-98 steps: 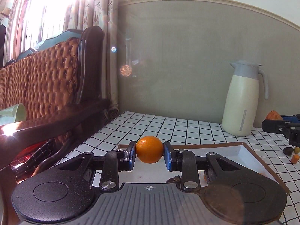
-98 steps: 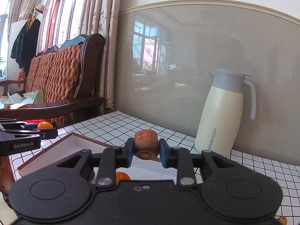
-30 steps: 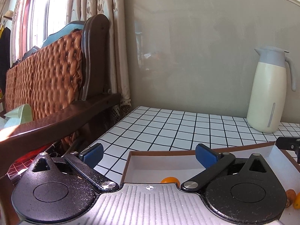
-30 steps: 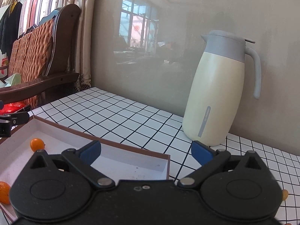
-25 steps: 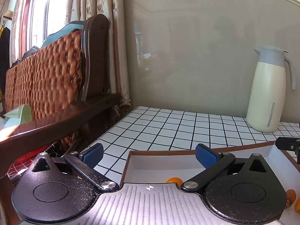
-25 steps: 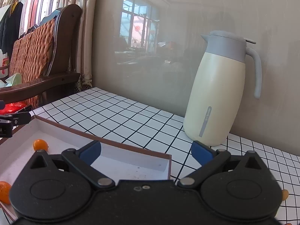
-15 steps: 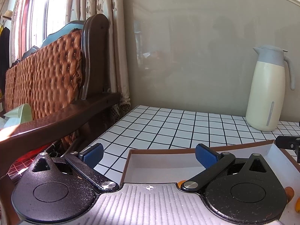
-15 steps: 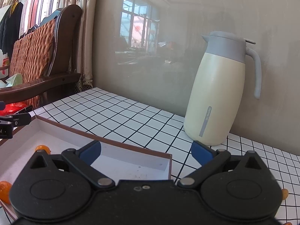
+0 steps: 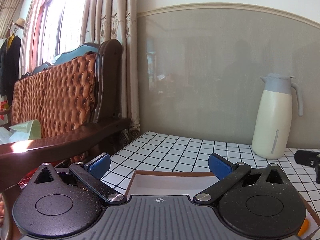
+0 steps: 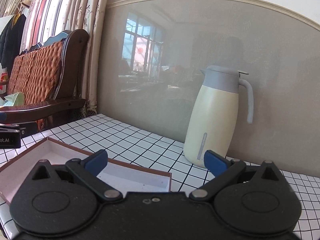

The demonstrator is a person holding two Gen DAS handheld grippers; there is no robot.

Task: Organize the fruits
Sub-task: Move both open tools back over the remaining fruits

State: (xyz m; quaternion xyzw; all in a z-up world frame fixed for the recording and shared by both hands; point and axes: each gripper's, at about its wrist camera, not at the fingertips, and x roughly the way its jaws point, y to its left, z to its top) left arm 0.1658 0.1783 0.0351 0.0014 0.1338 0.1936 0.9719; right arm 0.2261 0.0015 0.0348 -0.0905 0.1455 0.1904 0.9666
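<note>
A shallow brown-rimmed box with a white inside (image 9: 170,182) lies on the tiled table just below my left gripper (image 9: 159,165), which is open and empty. An orange fruit (image 9: 304,226) peeks out at the box's lower right, mostly hidden by the gripper body. In the right wrist view the same box (image 10: 138,178) lies below and left of my right gripper (image 10: 155,163), also open and empty. No fruit shows in that view. The other gripper's tip shows at the right edge of the left view (image 9: 308,159) and at the left edge of the right view (image 10: 10,136).
A cream thermos jug with a grey lid (image 9: 277,118) (image 10: 217,118) stands at the back by the grey wall. A dark wooden sofa with quilted orange back (image 9: 60,102) borders the table's left side. The table top is white tile with black lines (image 9: 180,150).
Both grippers let go of their fruits earlier and opened. In the last second both have lifted and pulled back, so the fruits in the box slipped out of sight below.
</note>
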